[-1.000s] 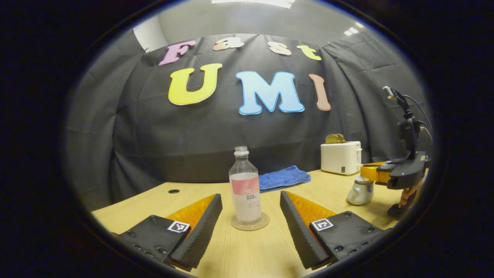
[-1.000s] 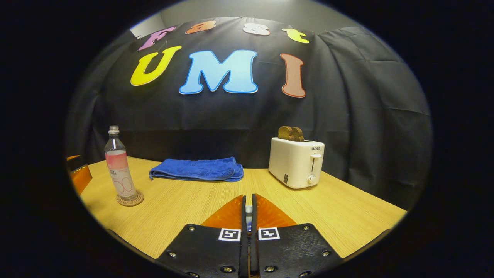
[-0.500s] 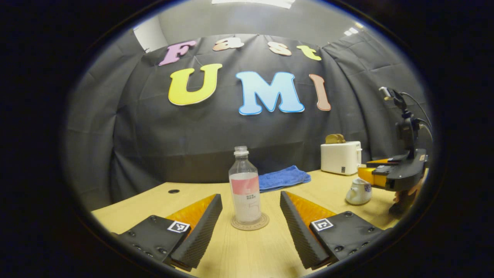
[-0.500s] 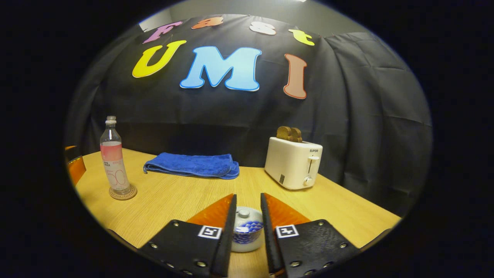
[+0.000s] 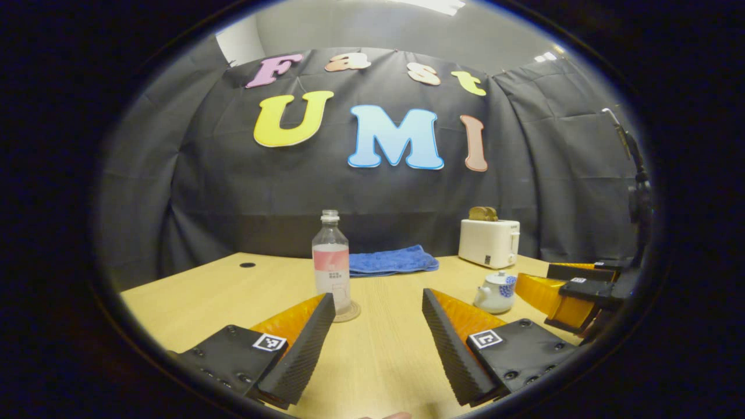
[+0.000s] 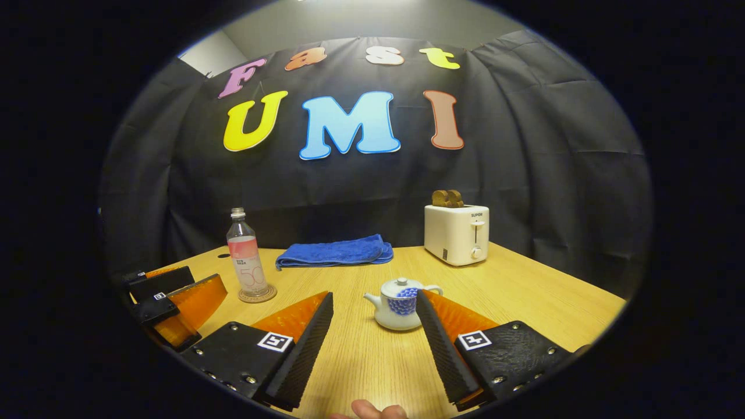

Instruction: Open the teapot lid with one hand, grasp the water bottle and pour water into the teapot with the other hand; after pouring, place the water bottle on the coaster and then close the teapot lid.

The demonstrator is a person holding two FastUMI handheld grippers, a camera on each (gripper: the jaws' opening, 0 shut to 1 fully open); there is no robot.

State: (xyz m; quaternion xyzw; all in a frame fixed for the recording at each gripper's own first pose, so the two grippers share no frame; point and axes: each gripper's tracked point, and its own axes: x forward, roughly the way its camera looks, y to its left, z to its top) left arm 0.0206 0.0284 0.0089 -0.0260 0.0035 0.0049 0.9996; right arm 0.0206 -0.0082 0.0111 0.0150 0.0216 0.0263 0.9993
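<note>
Looking along both tools, I have each one spread wide and holding nothing: the left tool faces the water bottle, and the right tool faces the teapot.

I judge the teapot to be glazed ceramic, so hard, slick and breakable. Its lid sits on the pot, and the small round knob on top looks like the only sensible place to take hold; I would pinch it squarely and lift straight up, since a smooth knob can slide out of the pads and a dropped lid would likely chip. The pot itself is small and probably light enough to skid on the tabletop if nudged.

The bottle stands upright on its coaster, uncapped, with thin clear plastic walls that I expect to give under pressure. I would grip it at the labelled middle, firmly but not hard, so water does not surge out of the open neck.

How much water is inside I cannot make out through the label. In the left gripper view the left finger covers the front of the coaster, and the right tool is cut off at the edge beside the teapot. In the right gripper view my right finger hides the teapot's handle side.
</note>
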